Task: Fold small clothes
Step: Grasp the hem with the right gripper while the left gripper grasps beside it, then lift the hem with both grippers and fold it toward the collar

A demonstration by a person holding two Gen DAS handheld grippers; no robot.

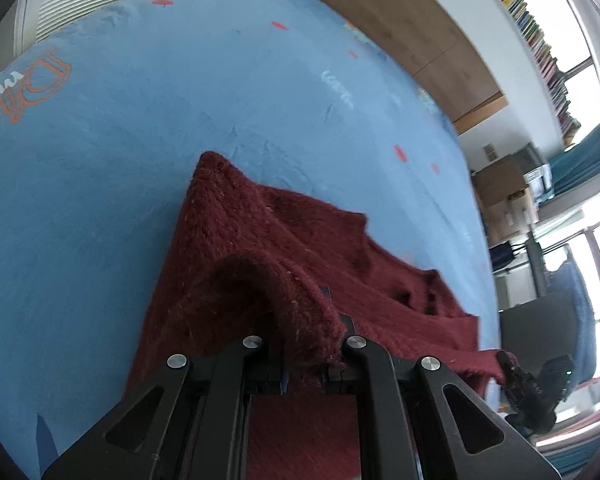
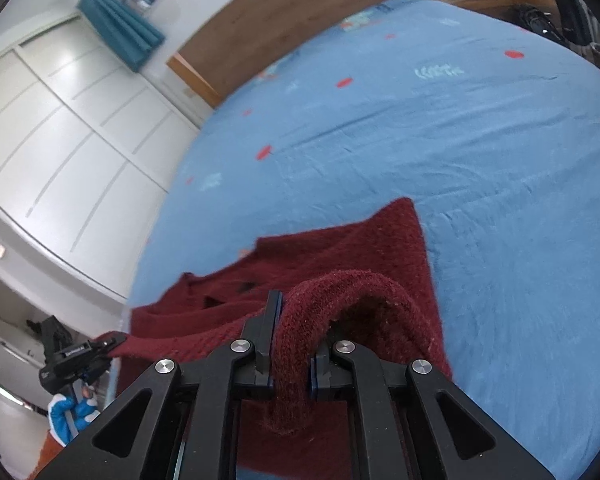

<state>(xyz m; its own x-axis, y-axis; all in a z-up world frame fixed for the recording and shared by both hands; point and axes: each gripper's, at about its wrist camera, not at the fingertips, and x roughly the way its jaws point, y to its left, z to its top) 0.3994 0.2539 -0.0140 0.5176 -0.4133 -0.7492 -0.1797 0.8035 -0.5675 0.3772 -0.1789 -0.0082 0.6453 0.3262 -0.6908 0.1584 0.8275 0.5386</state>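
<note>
A dark red knitted garment [image 1: 284, 240] lies on a blue bedspread [image 1: 140, 140], its near edge lifted off the bed. My left gripper [image 1: 306, 336] is shut on a bunched fold of that edge. In the right wrist view the same garment [image 2: 364, 248] stretches away, and my right gripper [image 2: 296, 328] is shut on a thick roll of its hem. Each view shows the other tool at the garment's far corner: the right gripper [image 1: 536, 384] at the lower right, the left gripper [image 2: 76, 360] at the lower left. A hand in a blue and white glove [image 2: 70, 412] holds that left gripper.
The bedspread [image 2: 440, 140] carries small red marks and pale lettering. A wooden headboard [image 2: 284, 12] stands at the bed's far end. White wardrobe doors [image 2: 60, 128] line one side. Shelves, boxes and bright windows [image 1: 596, 248] fill the other side.
</note>
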